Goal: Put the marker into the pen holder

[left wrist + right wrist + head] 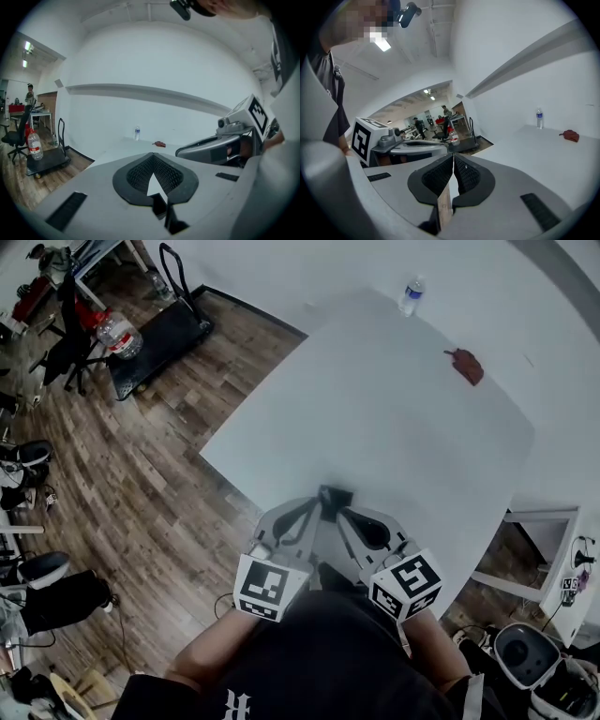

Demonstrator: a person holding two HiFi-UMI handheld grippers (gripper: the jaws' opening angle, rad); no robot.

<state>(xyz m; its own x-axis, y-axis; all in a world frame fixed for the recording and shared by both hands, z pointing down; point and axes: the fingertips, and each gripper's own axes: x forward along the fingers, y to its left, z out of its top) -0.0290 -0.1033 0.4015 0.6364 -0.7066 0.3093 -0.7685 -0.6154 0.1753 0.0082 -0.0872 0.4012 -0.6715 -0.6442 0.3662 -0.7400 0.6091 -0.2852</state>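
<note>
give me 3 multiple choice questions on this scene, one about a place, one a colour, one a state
1. Where on the table is the water bottle? A the middle; B the far edge; C by the grippers.
2. What colour is the small object lying on it? A blue; B green; C red-brown.
3. How are the left gripper and right gripper? A fingers shut, nothing held; B wide open; C shut on a marker.
Answers: B, the bottle stands at the far edge; C, the object shows red-brown against the white top; A, each gripper view shows fingers together with nothing between.
</note>
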